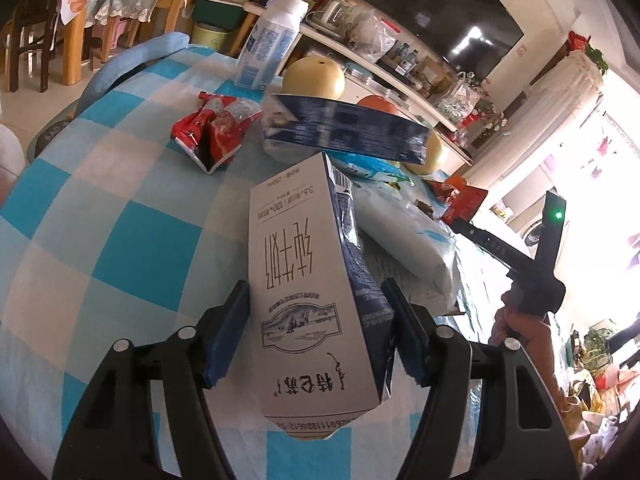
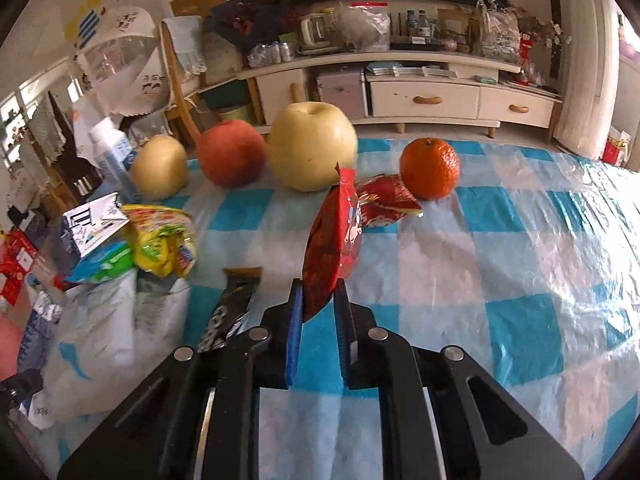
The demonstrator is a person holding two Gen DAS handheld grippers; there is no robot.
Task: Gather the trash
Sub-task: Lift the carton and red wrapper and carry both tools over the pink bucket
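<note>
Trash lies scattered over a surface [image 2: 500,240] covered in a blue-and-white checked cloth under clear plastic.

The left wrist view shows the left gripper [image 1: 316,300] with its blue-padded fingers [image 1: 226,334] pressed against both sides of a white milk carton [image 1: 304,280], which it holds tilted above the cloth. Beyond the carton, a crushed red carton [image 1: 212,128] lies on its side, and a white bottle [image 1: 266,48] stands near the far edge. A second, dark blue carton [image 1: 344,128] lies flat across a clear container in front of the fruit. At the right edge of this view a hand [image 1: 524,328] grips a black handle with a green light on it; none of this appears from the other side.

The right wrist view shows the right gripper [image 2: 318,300] with its fingers closed tight on the lower end of a red snack wrapper [image 2: 334,240], which stands up from them. Just behind it a second red wrapper [image 2: 388,200] lies on the cloth. Only here does the row of fruit show whole: a small yellow pear [image 2: 160,168], a red apple [image 2: 230,152], a large yellow apple [image 2: 312,148] and an orange [image 2: 430,168], set apart to the right. To the left sit a yellow-green wrapper [image 2: 164,240], a black wrapper [image 2: 232,308] and a white plastic bag [image 2: 100,328].
</note>
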